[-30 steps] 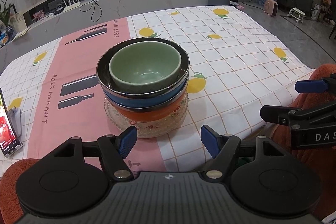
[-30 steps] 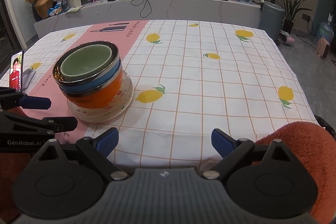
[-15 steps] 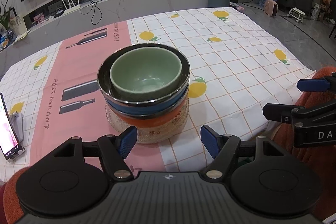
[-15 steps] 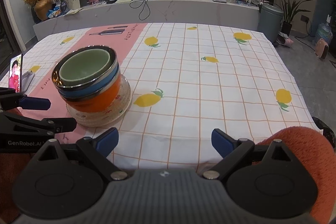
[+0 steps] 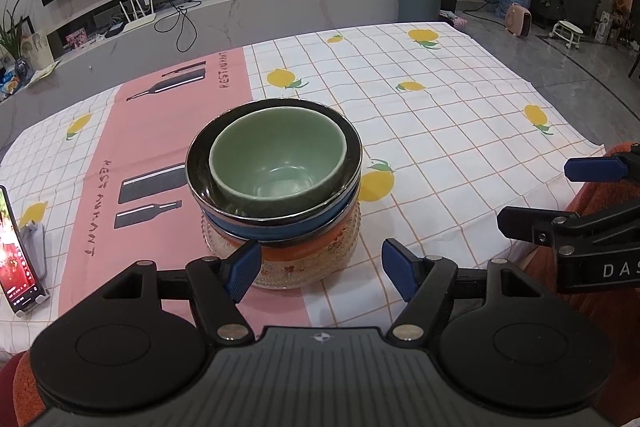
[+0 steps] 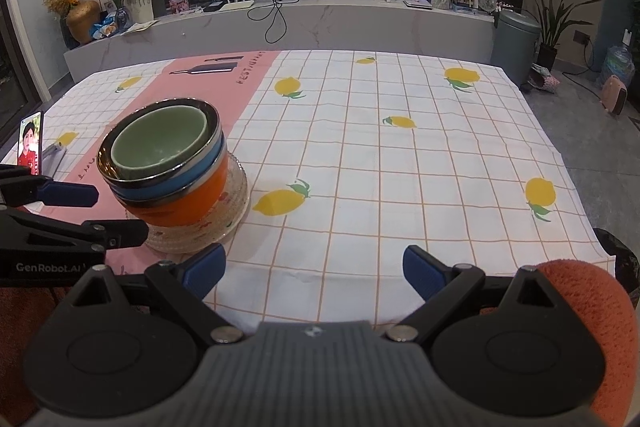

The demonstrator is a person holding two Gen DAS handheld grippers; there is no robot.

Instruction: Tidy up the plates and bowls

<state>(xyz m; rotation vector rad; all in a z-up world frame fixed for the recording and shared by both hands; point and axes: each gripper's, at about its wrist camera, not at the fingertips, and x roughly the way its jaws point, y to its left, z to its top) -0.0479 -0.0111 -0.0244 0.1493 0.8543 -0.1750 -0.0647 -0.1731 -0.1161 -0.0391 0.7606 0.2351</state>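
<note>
- Left gripper [image 5: 316, 269]: blue-padded jaws spread wide and empty, poised just short of the stack's near side; the left pad overlaps the glass plate's edge in view, contact not determinable.
- Right gripper [image 6: 314, 269]: jaws likewise wide apart, holding nothing, over bare tablecloth well to the right of the stack.
- Stack: pale green ceramic bowl [image 5: 278, 163] nested in a blue steel-rimmed bowl [image 5: 280, 223], itself in an orange steel-rimmed bowl [image 6: 184, 205], all on a beaded clear glass plate [image 6: 236, 187] upon the lemon-print checked tablecloth [image 6: 400, 163].
- Hazard 1: the green bowl sits off-centre, toward one side of the rim; a nudge could probably tip or rattle it.
- Hazard 2: a low advance may shove the plate, wrinkling the cloth.
- Hazard 3: the propped smartphone [image 5: 16, 247] at the table's left edge could be knocked by a wide sweep.
</note>
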